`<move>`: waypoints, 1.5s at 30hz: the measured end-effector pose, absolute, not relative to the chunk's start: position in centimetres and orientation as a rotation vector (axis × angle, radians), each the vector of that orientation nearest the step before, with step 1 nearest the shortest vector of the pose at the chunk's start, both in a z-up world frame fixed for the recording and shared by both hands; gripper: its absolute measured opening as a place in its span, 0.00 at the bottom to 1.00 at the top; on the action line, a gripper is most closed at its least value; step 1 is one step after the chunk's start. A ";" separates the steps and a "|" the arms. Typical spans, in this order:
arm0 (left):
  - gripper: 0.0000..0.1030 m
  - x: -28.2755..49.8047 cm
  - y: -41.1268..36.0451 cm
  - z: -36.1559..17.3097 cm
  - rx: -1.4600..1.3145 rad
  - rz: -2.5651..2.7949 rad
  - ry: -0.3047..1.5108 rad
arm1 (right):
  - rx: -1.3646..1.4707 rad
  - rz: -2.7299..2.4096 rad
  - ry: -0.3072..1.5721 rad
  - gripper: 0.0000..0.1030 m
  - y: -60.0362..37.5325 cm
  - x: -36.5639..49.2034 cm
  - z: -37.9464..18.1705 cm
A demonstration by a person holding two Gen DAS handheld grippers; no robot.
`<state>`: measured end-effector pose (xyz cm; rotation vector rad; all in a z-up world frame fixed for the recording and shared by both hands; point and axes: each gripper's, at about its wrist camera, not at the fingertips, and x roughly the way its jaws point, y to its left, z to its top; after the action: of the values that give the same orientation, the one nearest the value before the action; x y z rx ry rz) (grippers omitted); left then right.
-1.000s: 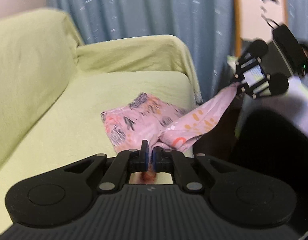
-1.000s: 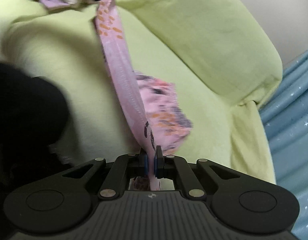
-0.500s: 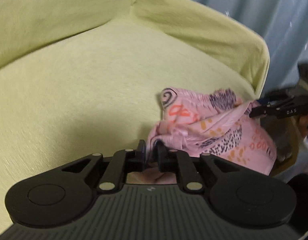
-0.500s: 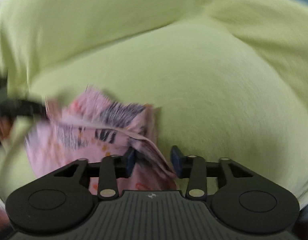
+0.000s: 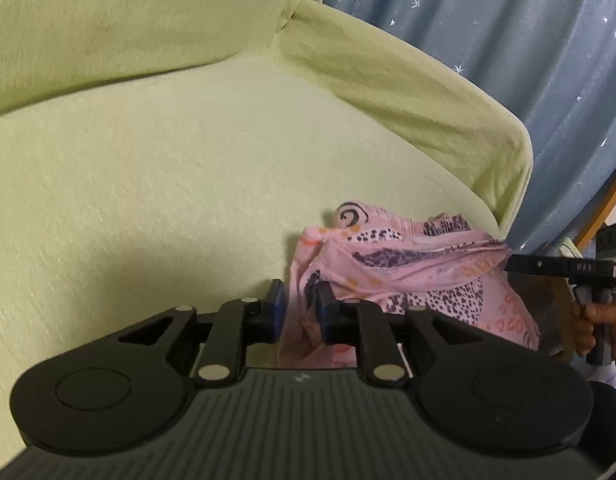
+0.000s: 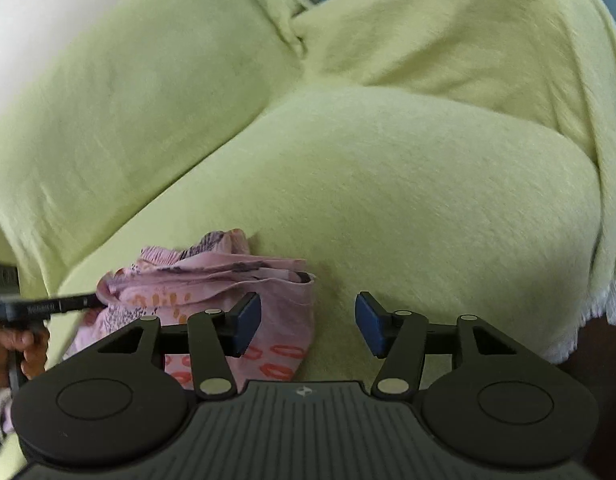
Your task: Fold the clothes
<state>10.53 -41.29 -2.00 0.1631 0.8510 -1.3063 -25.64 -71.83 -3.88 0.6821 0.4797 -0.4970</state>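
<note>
A pink patterned garment (image 5: 420,276) lies bunched on the green sofa (image 5: 179,184) seat, near its armrest. The left gripper (image 5: 299,312) has narrowly parted fingers with cloth between them. The right gripper (image 6: 308,322), fingers wide and empty, sits just beside the garment, seemingly letting it settle.

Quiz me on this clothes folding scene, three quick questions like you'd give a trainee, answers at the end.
1. True or false: the right gripper is clamped on the pink garment.
2. The pink garment lies on: A) the sofa seat, B) a table, C) the floor.
3. Fill in: the curtain beside the sofa is ___ with white stars.

Key: 1 false, its jaws are wide open and empty; 2 A; 3 blue.
</note>
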 end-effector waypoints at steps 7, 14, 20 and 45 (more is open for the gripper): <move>0.18 10.9 -41.9 -2.4 0.146 -1.328 0.830 | 0.655 -0.469 0.473 0.55 -72.6 -23.8 -4.7; 0.01 10.4 -40.9 -2.4 0.142 -1.361 0.827 | 0.708 -0.438 0.520 0.12 -72.6 -24.0 -4.7; 0.31 10.3 -40.3 -2.0 0.155 -1.327 0.790 | 0.688 -0.436 0.523 0.21 -72.6 -23.8 -4.4; 0.03 12.6 -44.0 -1.0 0.195 -1.316 0.785 | 0.749 -0.477 0.510 0.13 -75.9 -21.6 -3.6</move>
<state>12.58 -43.96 -1.03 0.1949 0.7846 -1.3159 -21.65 -75.94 -3.63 0.7492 0.5101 -0.4772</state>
